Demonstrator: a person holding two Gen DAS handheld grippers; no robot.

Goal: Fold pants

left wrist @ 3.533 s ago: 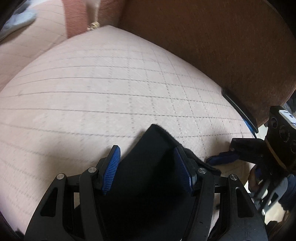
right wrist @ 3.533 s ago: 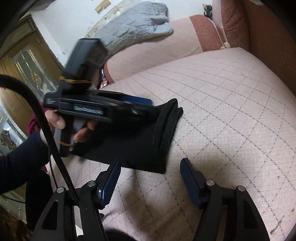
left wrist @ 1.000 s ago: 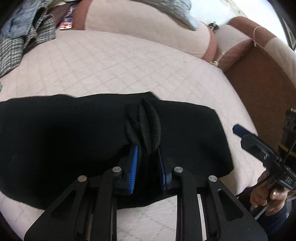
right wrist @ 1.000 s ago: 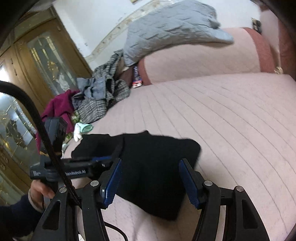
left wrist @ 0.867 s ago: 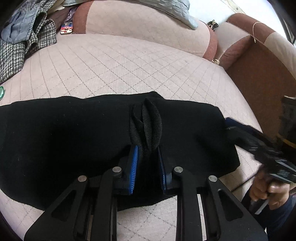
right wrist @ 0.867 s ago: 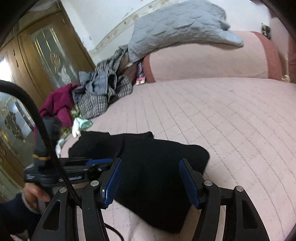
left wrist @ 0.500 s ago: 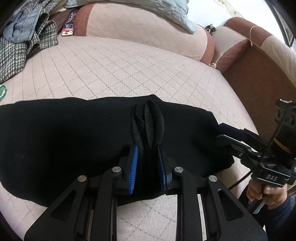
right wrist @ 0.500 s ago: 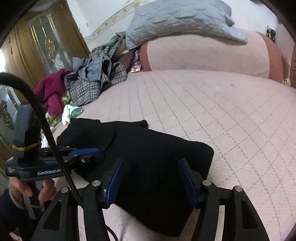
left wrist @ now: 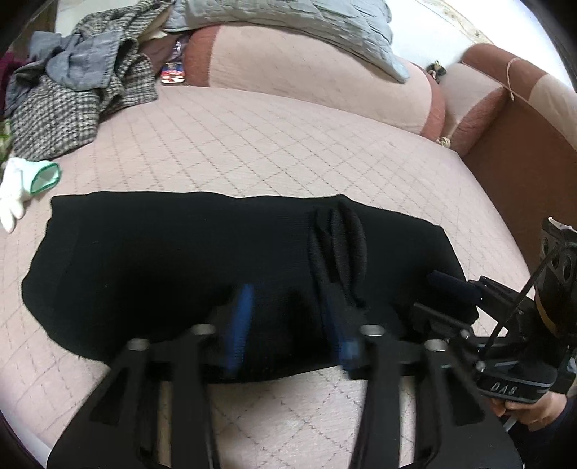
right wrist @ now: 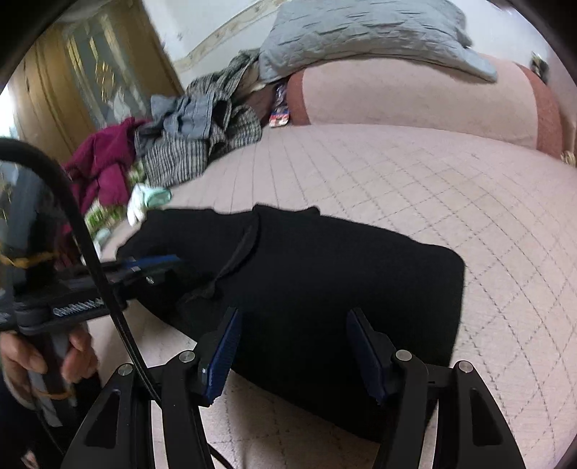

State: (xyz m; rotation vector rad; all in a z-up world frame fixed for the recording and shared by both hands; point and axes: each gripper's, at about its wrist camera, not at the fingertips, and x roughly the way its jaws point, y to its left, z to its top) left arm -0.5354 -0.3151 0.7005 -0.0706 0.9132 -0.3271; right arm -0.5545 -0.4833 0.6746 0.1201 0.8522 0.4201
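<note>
The black pants lie folded in a long band across the pink quilted bed. A raised pinch of cloth stands up near their right part. My left gripper is open over the near edge of the pants, its blue pads motion-blurred, holding nothing. It also shows in the right wrist view at the pants' left. My right gripper is open over the right end of the pants, and shows in the left wrist view at the pants' right edge.
A pile of clothes lies at the far left of the bed, with a white and green glove near the pants. A grey quilt rests on the pink bolster. A brown headboard is at the right.
My left gripper has opened and let go of the pinched fold of the pants, which stays standing. My right gripper has moved in over the right end of the pants.
</note>
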